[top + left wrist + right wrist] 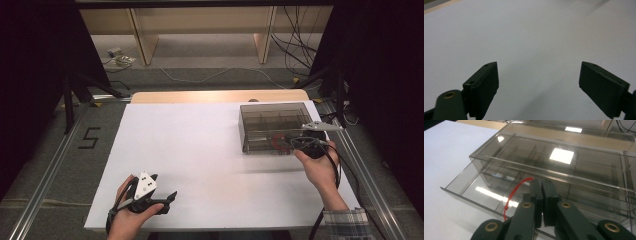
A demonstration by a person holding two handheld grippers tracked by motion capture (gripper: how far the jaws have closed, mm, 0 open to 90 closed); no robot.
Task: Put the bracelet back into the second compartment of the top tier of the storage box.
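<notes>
Clenching your right tongs [541, 195] over the pulled-out drawer [484, 195] of the smoky clear organizer box [275, 127], you pinched a red cord [511, 195] between the pads, its loop hanging beside them. That box sat at the far right of the white desk [200, 150]. Your left tongs [539, 87] rested released at the near left edge, nothing between the pads.

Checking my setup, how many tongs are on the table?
2. Left tongs open at the table's near-left edge; right tongs shut on a red loop at the box, far right.
</notes>
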